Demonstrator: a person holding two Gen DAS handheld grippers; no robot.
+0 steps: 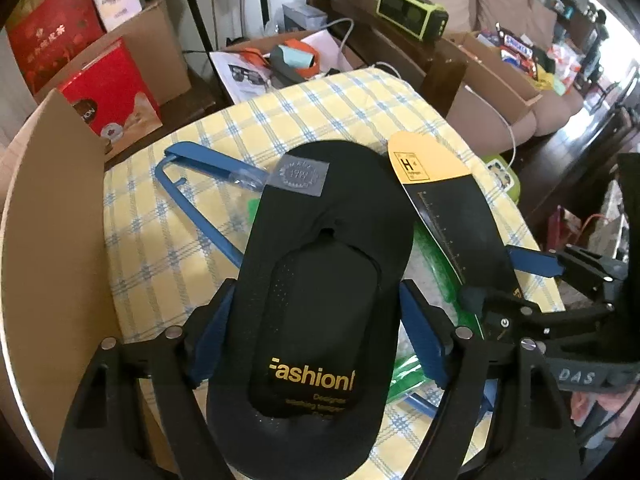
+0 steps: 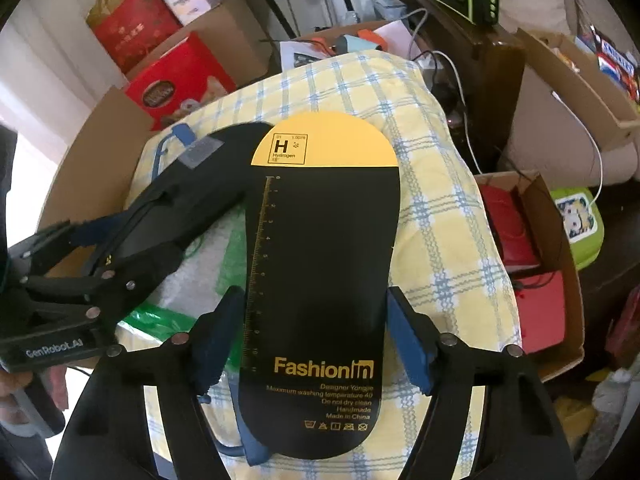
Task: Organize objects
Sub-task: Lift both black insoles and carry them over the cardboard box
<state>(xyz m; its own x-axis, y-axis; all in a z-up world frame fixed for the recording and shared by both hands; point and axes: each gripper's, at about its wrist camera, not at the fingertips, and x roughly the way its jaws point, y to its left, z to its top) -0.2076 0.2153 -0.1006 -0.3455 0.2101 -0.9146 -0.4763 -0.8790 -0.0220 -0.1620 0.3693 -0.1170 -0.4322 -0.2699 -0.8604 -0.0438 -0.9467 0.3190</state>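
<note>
A black sock on its card [image 1: 320,240], printed "Fashion" in gold, lies lengthwise between the blue pads of my left gripper [image 1: 318,320]. The pads press its two long edges. To its right is a black card insert with a yellow top and an "H" label [image 2: 324,260]. My right gripper [image 2: 316,328] is shut on that insert's sides, and the insert tilts up over the yellow checked cloth [image 2: 440,240]. The right wrist view shows the left gripper [image 2: 92,248] at the left, clamped on the sock [image 2: 192,200]. The left wrist view shows the right gripper [image 1: 504,280] on the insert [image 1: 452,208].
A blue hanger [image 1: 200,160] and a green plastic bag [image 1: 436,264] lie on the cloth under the sock. A cardboard wall [image 1: 52,220] stands at the left, with red boxes [image 1: 116,88] behind it. An open cardboard box of red items [image 2: 560,280] sits at the right. A green radio [image 1: 412,12] is at the back.
</note>
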